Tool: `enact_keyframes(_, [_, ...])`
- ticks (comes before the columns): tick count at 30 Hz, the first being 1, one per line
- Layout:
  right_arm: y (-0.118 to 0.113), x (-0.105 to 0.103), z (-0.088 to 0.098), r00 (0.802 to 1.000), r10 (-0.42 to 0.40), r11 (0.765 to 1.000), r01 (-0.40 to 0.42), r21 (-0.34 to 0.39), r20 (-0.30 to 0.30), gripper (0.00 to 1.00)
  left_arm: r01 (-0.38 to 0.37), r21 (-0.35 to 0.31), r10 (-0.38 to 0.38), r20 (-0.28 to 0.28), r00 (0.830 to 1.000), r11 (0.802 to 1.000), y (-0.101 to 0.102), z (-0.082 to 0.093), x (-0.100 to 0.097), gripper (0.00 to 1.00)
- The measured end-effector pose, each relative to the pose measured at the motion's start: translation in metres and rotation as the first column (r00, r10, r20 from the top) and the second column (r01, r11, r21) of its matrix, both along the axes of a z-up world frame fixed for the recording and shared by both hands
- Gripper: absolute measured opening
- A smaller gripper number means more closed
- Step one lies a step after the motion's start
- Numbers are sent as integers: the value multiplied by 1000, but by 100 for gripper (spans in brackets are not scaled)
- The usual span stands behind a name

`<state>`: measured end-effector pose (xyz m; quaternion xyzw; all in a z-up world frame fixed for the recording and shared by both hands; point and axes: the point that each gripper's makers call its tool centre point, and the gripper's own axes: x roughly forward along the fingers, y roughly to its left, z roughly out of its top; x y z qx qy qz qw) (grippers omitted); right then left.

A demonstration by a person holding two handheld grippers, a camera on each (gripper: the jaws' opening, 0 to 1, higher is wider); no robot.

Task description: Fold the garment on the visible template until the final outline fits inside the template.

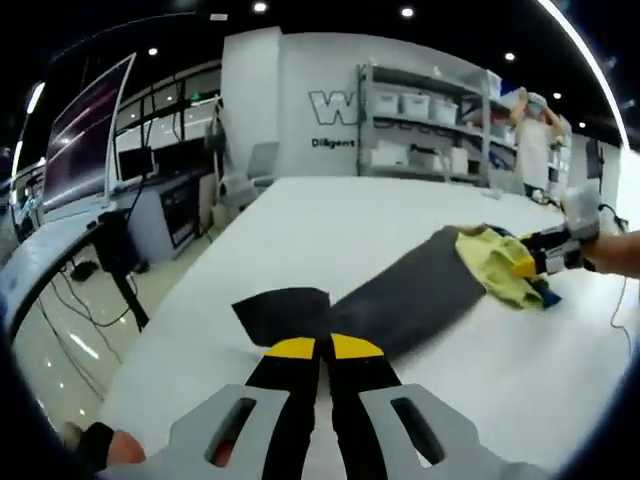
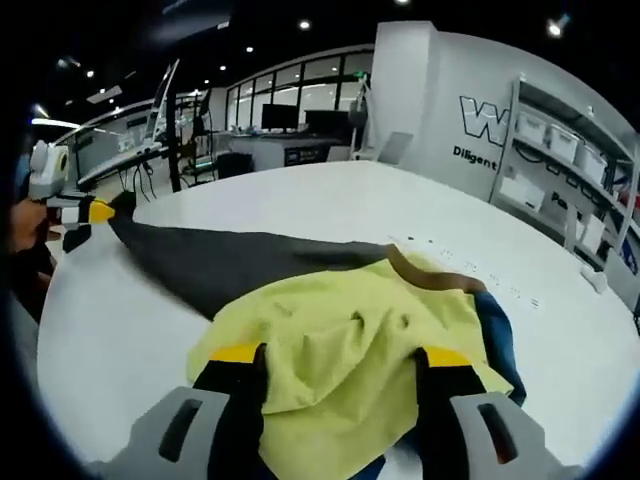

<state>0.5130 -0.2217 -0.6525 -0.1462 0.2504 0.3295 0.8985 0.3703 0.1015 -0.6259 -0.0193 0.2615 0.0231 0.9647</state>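
Observation:
A garment lies stretched across the white table (image 1: 330,215), dark grey (image 1: 410,290) at one end and yellow-green (image 1: 492,262) at the other. In the right gripper view the yellow-green part (image 2: 350,345) carries a brown band (image 2: 430,275) and a blue edge (image 2: 497,335). My left gripper (image 1: 321,347) has its jaws together on the dark end (image 1: 283,312); it also shows as the left gripper (image 2: 98,212) at the far left. My right gripper (image 2: 340,356) stands wide open with the yellow-green cloth bunched between its jaws. The right gripper (image 1: 535,262) comes in from the right.
The table edge (image 1: 180,310) drops to the floor on the left, beside a desk with monitors (image 1: 90,150). Shelves with white bins (image 1: 425,125) and a person (image 1: 535,135) stand beyond the far side. Small printed marks (image 2: 470,268) line the table (image 2: 300,195).

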Motion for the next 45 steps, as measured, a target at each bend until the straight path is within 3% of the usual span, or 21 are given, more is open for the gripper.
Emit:
enact_keyframes(1, [0,0,0,1000,0,1000,0,1,0,62,-6,-10,6,-35,999,1000,0,-5,-4,0])
enact_keyframes(3, [0,0,0,1000,1,1000,-1,0,0,62,-37,-55,35,-35,999,998,0,-6,-7,0])
enact_keyframes(4, [0,0,0,1000,1,1000,-1,0,0,62,-47,-59,43,-69,997,997,-1,-9,-12,0])
enact_keyframes(9, [0,0,0,1000,3,1000,-3,-2,0,62,-71,-41,66,-105,992,997,5,-13,-20,1])
enact_keyframes(12, [1,-1,0,1000,1,1000,-1,-1,-2,63,-112,-74,99,-153,983,991,9,-19,-30,2])
enact_keyframes(14, [1,-1,0,1000,1,1000,-1,-1,-2,63,-113,-64,102,-154,983,992,10,-19,-33,2])
enact_keyframes(20, [1,-1,0,1000,1,1000,-1,0,-2,63,-105,26,106,-53,993,994,15,11,-24,0])
enact_keyframes(24, [1,-2,0,1000,0,1000,0,1,-1,63,-60,49,62,-48,997,997,6,12,-13,0])
enact_keyframes(27, [1,-1,-1,1000,-1,1000,1,3,-1,63,-22,29,23,-53,998,999,-9,9,-2,0])
enact_keyframes(37, [-2,2,13,1000,-16,999,15,33,23,62,110,12,-111,28,993,994,-65,27,43,2])
enact_keyframes(45, [-5,0,26,999,-20,999,18,47,48,62,179,-13,-178,61,982,984,-94,30,58,11])
